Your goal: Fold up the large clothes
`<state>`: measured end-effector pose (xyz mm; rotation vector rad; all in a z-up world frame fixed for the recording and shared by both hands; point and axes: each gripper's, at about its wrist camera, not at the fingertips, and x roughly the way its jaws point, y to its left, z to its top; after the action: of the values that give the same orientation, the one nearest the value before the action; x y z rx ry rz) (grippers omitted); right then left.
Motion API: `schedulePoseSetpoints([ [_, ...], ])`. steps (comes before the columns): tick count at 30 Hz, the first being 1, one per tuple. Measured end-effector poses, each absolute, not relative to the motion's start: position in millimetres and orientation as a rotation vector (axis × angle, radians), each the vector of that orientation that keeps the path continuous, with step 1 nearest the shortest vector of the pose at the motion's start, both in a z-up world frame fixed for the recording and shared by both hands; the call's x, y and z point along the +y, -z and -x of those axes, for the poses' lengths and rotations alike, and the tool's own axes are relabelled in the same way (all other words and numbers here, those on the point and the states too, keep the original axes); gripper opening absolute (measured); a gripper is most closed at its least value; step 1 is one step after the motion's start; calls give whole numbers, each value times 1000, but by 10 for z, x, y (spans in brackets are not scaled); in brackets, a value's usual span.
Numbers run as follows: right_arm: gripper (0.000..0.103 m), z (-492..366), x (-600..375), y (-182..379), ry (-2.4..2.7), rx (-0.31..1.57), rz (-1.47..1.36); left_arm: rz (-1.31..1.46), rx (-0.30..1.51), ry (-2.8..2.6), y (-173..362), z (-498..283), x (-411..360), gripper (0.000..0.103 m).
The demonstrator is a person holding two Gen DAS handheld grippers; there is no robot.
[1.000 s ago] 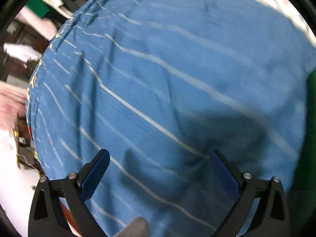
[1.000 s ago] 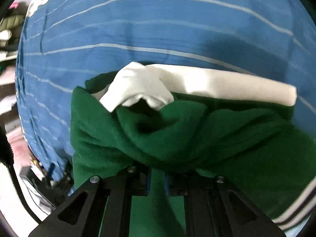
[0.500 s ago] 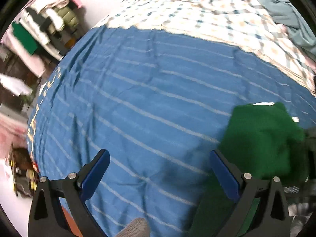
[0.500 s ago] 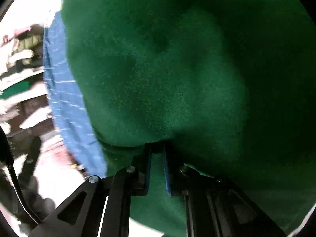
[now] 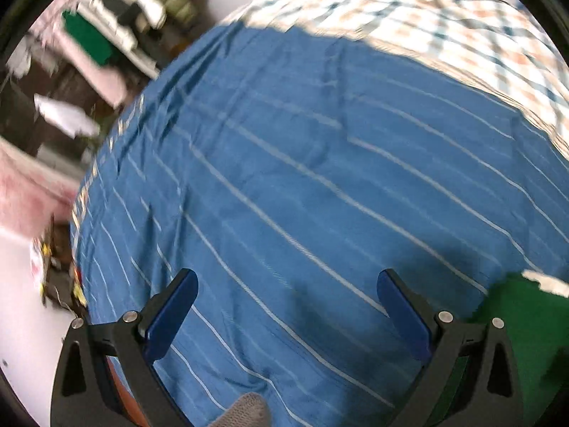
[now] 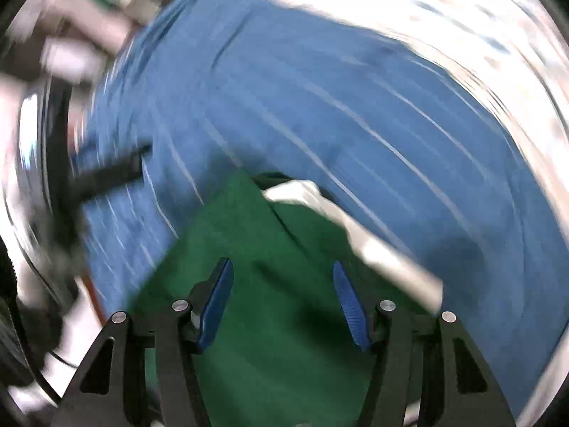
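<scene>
A green garment with a white sleeve or trim lies on the blue striped bedsheet. My right gripper is open just above the green cloth, with nothing between its blue pads. In the left wrist view the green garment shows at the lower right with a bit of white trim. My left gripper is wide open and empty over the bare blue sheet, to the left of the garment.
A checked blanket covers the far end of the bed. Shelves with stacked clothes stand beyond the bed's left edge, with clutter on the floor. A dark bar, likely the other gripper, blurs at left.
My right gripper was shut on the green garment and has opened and let it go; the cloth now lies on the sheet. My left gripper stayed open and shifted slightly left.
</scene>
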<state>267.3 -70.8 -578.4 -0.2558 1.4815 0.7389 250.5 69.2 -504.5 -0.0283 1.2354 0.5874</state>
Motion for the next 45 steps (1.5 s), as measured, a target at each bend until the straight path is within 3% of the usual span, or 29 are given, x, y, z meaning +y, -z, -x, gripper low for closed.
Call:
schedulePoseSetpoints([
  [3,61,-2691,-374,6141,-821,1494,516,33,1232,-585,5084,-2424,783,103],
  [5,52,-2826,-348,6296,-839,1565,426,17,1224,-572,5091,-2322,792,103],
  [7,38,-3028,-609,6419,-808,1721,131,22,1227,-561,5110,-2230,801,103],
  [9,33,-3240,-1118,6634,-752,1876,-376,43,1238,-559,5145,-2162,817,103],
  [11,33,-3205,-1583,6969,-640,1981,-809,75,1263,-562,5186,-2087,857,103],
  [13,33,-3141,-1752,7109,-593,2019,-937,104,1279,-562,5192,-2030,885,103],
  [17,42,-3234,-1471,6382,-719,1878,-393,98,1254,-579,5106,-1919,954,103],
  [19,62,-3208,-1259,5990,-796,1754,-89,88,1244,-597,5089,-1898,1000,103],
  [20,64,-3166,-1137,5884,-825,1707,40,91,1242,-605,5090,-1892,1027,103],
  [23,64,-3129,-835,5993,-844,1682,253,131,1242,-616,5092,-1890,1081,103],
  [24,47,-3136,-757,6104,-849,1702,252,135,1240,-615,5085,-1893,1079,103],
  [26,35,-3204,-822,6314,-827,1802,69,124,1234,-599,5065,-1888,1063,103],
  [27,31,-3331,-1011,6474,-799,1903,-195,115,1230,-585,5049,-1888,1036,103],
  [30,30,-3398,-1501,6916,-651,2094,-801,103,1219,-544,4994,-1904,951,103],
  [32,30,-3363,-1750,6928,-635,2058,-861,98,1222,-509,4951,-1942,857,103],
  [33,32,-3357,-1756,6861,-651,2038,-828,91,1218,-481,4907,-1972,782,103],
  [35,48,-3352,-1900,6388,-671,1912,-699,77,1202,-432,4825,-2032,627,103],
  [36,63,-3337,-2009,6177,-666,1851,-673,70,1193,-406,4786,-2075,535,103],
  [37,71,-3302,-2201,5889,-655,1768,-640,67,1185,-372,4752,-2128,431,103],
  [41,71,-3027,-3039,5239,-436,1607,-446,41,1175,-242,4764,-2429,-71,103],
  [45,71,-2443,-3849,5386,-147,1643,-438,-23,1199,-164,4975,-2710,-511,103],
])
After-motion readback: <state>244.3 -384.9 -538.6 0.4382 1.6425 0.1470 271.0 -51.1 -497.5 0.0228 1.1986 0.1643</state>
